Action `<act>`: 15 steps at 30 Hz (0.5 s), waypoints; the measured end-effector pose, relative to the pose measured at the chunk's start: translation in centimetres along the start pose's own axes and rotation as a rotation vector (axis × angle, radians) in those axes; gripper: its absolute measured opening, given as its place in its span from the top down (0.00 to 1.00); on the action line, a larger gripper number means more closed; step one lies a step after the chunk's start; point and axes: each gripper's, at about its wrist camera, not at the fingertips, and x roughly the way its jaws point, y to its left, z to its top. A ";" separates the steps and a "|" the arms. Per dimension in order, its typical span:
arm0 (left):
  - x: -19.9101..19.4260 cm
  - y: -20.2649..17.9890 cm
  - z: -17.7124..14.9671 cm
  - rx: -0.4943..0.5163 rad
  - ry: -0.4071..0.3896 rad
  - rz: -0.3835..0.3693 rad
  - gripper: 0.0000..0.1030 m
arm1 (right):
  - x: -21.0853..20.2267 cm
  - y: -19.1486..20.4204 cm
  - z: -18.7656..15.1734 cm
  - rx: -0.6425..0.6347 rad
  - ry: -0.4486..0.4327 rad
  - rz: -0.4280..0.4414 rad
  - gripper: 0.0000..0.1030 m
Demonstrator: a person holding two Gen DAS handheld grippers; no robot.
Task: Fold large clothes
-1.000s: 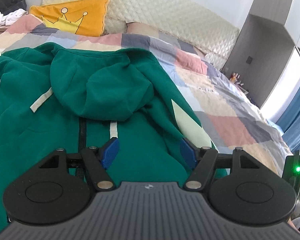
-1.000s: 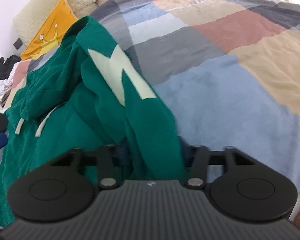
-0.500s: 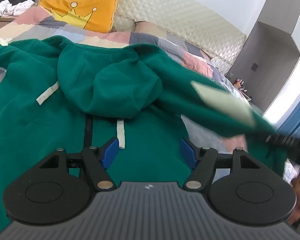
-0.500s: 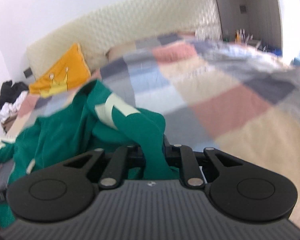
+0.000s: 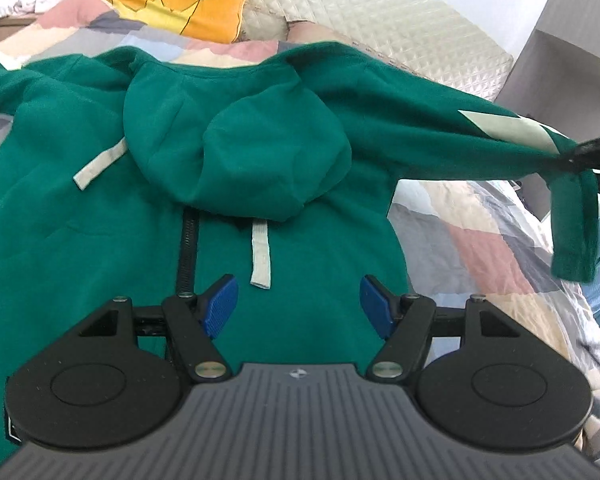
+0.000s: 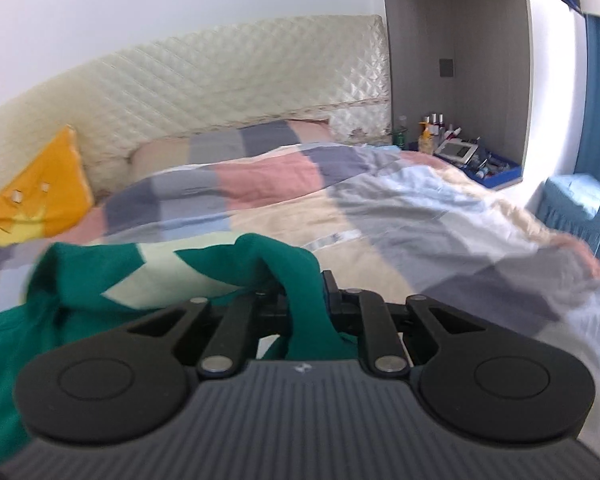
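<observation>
Left wrist: one hoodie [image 5: 100, 208], two drawstrings, one sleeve [image 5: 440, 132] lifted

Left hand-held gripper [image 5: 298, 306] jaws apart, right hand-held gripper [image 6: 304, 300] clamped

A green hoodie [image 5: 100, 220] with pale, perhaps mint, patches lies on a pastel checked quilt [image 6: 440, 220].

A bed [image 6: 380, 216] is covered by a patchwork quilt [image 6: 440, 216] of pink, grey, blue and cream blocks. A green zip hoodie [image 5: 100, 220] is spread on the quilt, its hood [image 5: 236, 144] turned down over the chest. An orange crown-printed cushion [image 5: 180, 4] is propped at the quilted cream headboard [image 6: 228, 84], beside a pillow [image 6: 160, 160].
</observation>
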 end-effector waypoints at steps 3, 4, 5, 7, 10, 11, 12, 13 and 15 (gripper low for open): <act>0.5 0.7 0.2 -0.010 -0.001 -0.010 0.30 | 4.1 -1.5 1.6 0.039 0.030 -0.037 0.85; 0.8 0.9 0.4 -0.016 0.002 -0.010 0.30 | 5.5 -1.8 1.8 0.050 0.038 -0.053 0.85; 1.1 1.2 0.5 -0.024 0.003 -0.010 0.30 | 6.7 -2.0 1.9 0.055 0.047 -0.067 0.85; 1.8 2.1 1.0 -0.038 0.002 -0.005 0.30 | 10.3 -2.1 1.9 0.059 0.078 -0.104 0.85; 3.1 3.5 1.6 -0.066 0.007 0.006 0.30 | 15.4 -2.0 1.0 0.050 0.120 -0.144 0.85; 3.5 4.0 1.7 -0.073 0.010 0.008 0.30 | 17.1 -1.8 0.3 0.036 0.130 -0.157 0.85; 4.0 4.4 1.9 -0.078 0.013 0.014 0.30 | 18.3 -1.6 -0.2 0.023 0.139 -0.166 0.84; 4.4 4.7 2.0 -0.083 0.016 0.021 0.30 | 19.8 -1.4 -1.1 0.006 0.152 -0.179 0.84; 5.3 5.2 2.2 -0.082 0.024 0.032 0.30 | 21.9 -1.3 -2.4 -0.005 0.175 -0.190 0.84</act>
